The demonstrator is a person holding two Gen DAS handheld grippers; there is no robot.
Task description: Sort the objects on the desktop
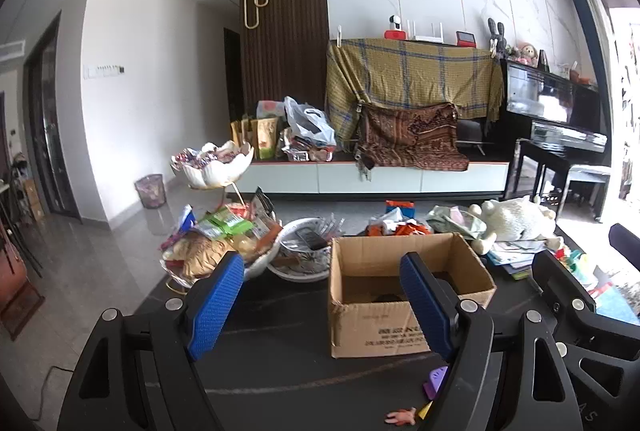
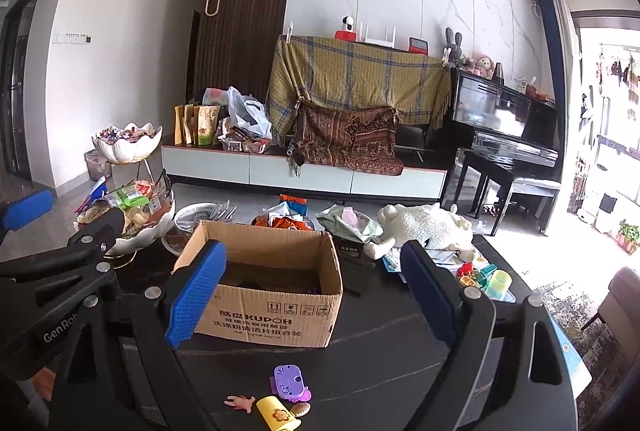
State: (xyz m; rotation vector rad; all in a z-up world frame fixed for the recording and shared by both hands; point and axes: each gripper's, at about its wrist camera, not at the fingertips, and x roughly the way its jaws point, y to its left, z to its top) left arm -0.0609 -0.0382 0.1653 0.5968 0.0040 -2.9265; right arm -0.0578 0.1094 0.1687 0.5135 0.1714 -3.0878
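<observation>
An open cardboard box (image 1: pixel 408 327) (image 2: pixel 276 315) stands on the dark table, with dark things lying low inside. Small toys lie in front of it: a purple toy (image 2: pixel 289 382) (image 1: pixel 437 380), a yellow block with a flower (image 2: pixel 277 413), a pink hand-shaped piece (image 2: pixel 241 403) (image 1: pixel 400 416) and a brown oval (image 2: pixel 300 409). My left gripper (image 1: pixel 322 299) is open and empty, left of the box front. My right gripper (image 2: pixel 314 287) is open and empty, above the box front. The left gripper also shows at the left edge of the right wrist view (image 2: pixel 60 227).
A tiered white bowl stand with snacks (image 1: pixel 224 243) (image 2: pixel 132 215) and a bowl (image 1: pixel 304 251) stand left of the box. Behind it lie orange packets (image 2: pixel 284 221), a white plush sheep (image 2: pixel 424 227) (image 1: pixel 512 221), papers and colourful cups (image 2: pixel 486 277). A dark wallet (image 2: pixel 356 259) lies right of the box.
</observation>
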